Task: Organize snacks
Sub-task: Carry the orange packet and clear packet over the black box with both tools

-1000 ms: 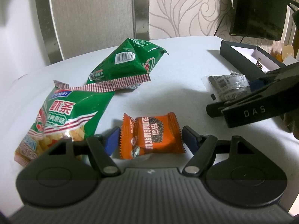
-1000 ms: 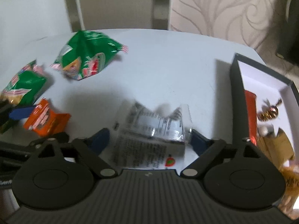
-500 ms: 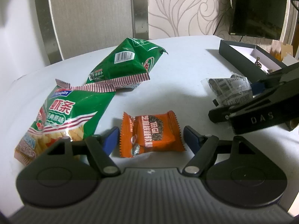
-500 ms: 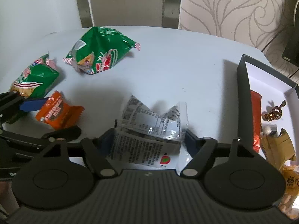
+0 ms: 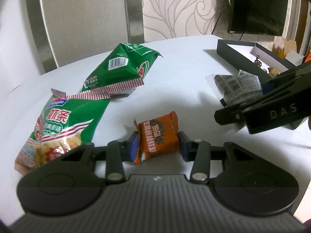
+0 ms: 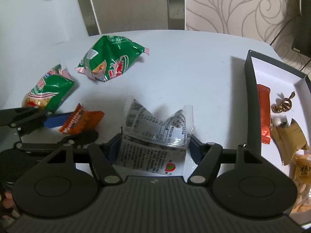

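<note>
The left claw (image 5: 158,145) pinches the orange snack pack (image 5: 157,136) between its blue pads, near the front edge of the white surface (image 5: 184,77). The pack is bent and tilted, and its crinkly ends stick up. The right claw (image 6: 153,147) pinches the clear snack pack (image 6: 155,134), which has black writing and a small red mark on it. This pack is folded in the middle, with both ends pointing up.

Only the right wrist view looks down into the black box (image 6: 250,101) at the right edge of the surface. Inside it lie a red pack (image 6: 264,112), a gold candy (image 6: 282,104) and a brown pack (image 6: 289,137).

Only the left wrist view shows the dark screen (image 5: 256,5) on the wall behind the surface. It also shows the barcode on the far green bag (image 5: 120,69). The near green bag (image 5: 58,124) lies at the left edge, touching the far one.
</note>
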Demonstrator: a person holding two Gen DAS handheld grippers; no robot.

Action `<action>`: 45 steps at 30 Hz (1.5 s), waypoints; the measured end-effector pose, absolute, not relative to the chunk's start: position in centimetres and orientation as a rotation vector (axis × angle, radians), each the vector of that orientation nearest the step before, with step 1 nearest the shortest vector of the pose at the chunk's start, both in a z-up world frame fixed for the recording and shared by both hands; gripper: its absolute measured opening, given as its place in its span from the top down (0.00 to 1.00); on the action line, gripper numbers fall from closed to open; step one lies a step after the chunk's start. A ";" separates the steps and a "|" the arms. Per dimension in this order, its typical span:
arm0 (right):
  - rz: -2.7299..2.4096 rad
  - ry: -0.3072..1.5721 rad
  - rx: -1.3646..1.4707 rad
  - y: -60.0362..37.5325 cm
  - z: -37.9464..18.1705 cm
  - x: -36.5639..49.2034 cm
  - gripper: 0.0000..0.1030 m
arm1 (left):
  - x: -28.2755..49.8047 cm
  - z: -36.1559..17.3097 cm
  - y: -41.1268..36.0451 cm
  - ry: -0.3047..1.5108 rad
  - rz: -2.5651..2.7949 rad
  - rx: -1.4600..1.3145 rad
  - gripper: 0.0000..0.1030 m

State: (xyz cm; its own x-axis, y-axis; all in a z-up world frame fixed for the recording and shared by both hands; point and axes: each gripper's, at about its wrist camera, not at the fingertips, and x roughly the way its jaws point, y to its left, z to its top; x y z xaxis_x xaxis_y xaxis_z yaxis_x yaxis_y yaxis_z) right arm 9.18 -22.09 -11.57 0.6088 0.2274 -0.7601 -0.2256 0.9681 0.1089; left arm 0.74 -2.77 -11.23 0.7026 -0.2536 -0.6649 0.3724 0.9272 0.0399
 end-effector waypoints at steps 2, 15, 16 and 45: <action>0.264 0.870 0.008 -22.1 -11.2 8.8 0.28 | 0.7 -11.2 -2.7 0.713 -0.349 0.180 0.57; 0.282 0.826 0.061 -22.1 -9.2 6.2 0.28 | 0.7 -10.8 -1.5 0.725 -0.309 0.158 0.57; 0.282 0.820 0.065 -22.2 -9.1 6.0 0.28 | 0.7 -10.7 -1.4 0.725 -0.308 0.159 0.57; 0.253 0.707 0.145 -26.6 -4.6 1.6 0.28 | 2.9 -7.8 -5.9 0.657 -0.359 0.175 0.57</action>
